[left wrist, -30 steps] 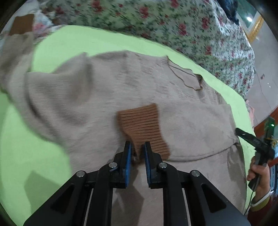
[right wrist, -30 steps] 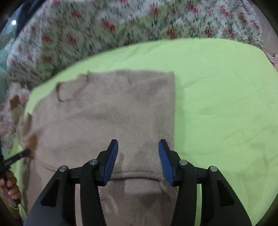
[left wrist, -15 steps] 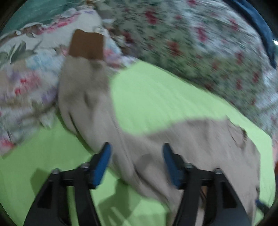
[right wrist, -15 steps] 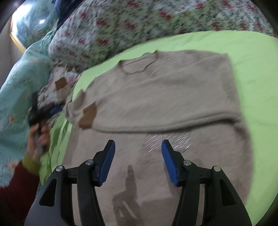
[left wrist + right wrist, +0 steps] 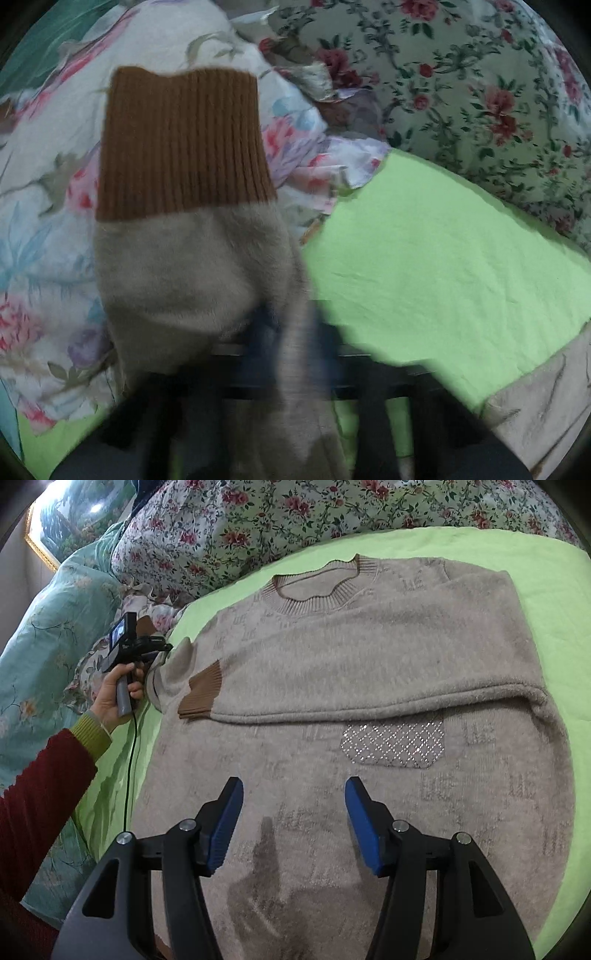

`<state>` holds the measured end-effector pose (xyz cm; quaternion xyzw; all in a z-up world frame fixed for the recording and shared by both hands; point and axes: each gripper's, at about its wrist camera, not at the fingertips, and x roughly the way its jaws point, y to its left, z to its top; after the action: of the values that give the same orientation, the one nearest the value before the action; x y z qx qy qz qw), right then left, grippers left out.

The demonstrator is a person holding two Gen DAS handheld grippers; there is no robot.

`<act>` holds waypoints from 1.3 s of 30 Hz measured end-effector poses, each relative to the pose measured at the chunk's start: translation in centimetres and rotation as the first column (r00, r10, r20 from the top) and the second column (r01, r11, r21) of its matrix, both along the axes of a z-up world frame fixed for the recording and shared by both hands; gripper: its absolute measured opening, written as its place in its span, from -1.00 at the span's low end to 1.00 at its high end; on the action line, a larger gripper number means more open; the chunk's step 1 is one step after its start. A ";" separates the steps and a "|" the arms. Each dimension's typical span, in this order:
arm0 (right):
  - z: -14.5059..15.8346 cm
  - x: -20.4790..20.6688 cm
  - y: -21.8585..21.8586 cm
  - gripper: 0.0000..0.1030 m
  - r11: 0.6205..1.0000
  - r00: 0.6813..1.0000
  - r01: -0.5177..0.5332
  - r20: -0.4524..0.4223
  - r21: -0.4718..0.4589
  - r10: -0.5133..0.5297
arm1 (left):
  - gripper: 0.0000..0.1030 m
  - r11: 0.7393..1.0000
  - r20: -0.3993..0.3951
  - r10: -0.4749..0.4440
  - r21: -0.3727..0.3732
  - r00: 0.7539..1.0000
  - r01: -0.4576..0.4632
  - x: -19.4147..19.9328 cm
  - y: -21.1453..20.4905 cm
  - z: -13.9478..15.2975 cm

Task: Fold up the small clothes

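Sweater (image 5: 369, 672): spread flat on the green sheet (image 5: 480, 542) of the bed, collar far, hem near; body directly under and beyond the right claw (image 5: 294, 825).
Right claw: spread wide, blue pads apart, hovering above the lower front, touching nothing.
Folded sleeve (image 5: 332, 705): laid across the chest, brown cuff (image 5: 201, 694) at the left edge, well beyond the right claw.
Other sleeve (image 5: 192, 280): draped over the left claw (image 5: 291, 332), brown ribbed cuff (image 5: 181, 147) far of it, against the floral bedding (image 5: 48, 184).
Left claw: heavily blurred and covered by beige knit; cannot tell whether spread or pinching.
Left hand (image 5: 118, 690): at the sweater's left edge, gripping the tool handle.
Change from half a second ago: sleeve then lay between spread left pads with cuff far off; now cuff looms close. Right view hardly altered.
Look: fuzzy beige knit, ribbed neckline (image 5: 317, 587), faint woven motifs, sparkly diamond-lattice patch (image 5: 393, 744) just beyond the right claw.
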<state>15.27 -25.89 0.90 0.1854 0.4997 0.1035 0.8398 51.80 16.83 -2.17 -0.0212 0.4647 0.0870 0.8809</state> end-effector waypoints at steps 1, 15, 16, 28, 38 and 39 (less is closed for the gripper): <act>0.0 -0.1 0.0 0.14 1.000 1.000 0.001 0.001 0.004 -0.001 | -0.89 1.000 0.004 -0.001 -0.004 1.000 0.001 -0.3 0.0 0.3; 2.5 -2.2 -1.4 0.14 0.997 0.995 0.053 0.077 0.049 -0.057 | -0.91 0.912 0.259 -0.254 -0.257 0.932 0.320 -14.1 -10.1 8.6; 2.5 -2.3 -1.6 0.14 0.997 0.995 0.062 0.078 0.049 -0.066 | -0.91 0.898 0.275 -0.277 -0.267 0.921 0.349 -15.6 -11.5 8.9; 2.0 -3.2 -5.9 0.14 0.981 0.979 0.184 0.076 0.066 -0.189 | -0.89 0.729 0.220 -0.628 -0.172 0.747 0.663 -23.9 -29.6 3.3; 2.7 0.9 -6.0 0.14 0.983 0.980 0.161 0.101 0.093 -0.171 | -0.44 0.710 0.127 -0.669 -0.180 0.732 0.681 -26.4 -29.3 -0.1; 2.8 1.6 -5.7 0.14 0.984 0.981 0.153 0.104 0.095 -0.162 | -0.34 0.719 0.131 -0.660 -0.176 0.739 0.673 -26.8 -28.5 0.0</act>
<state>16.91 -31.61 3.69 0.2543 0.4308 0.0684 0.8632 24.98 -11.69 -2.19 0.0515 0.4216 -0.2863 0.8589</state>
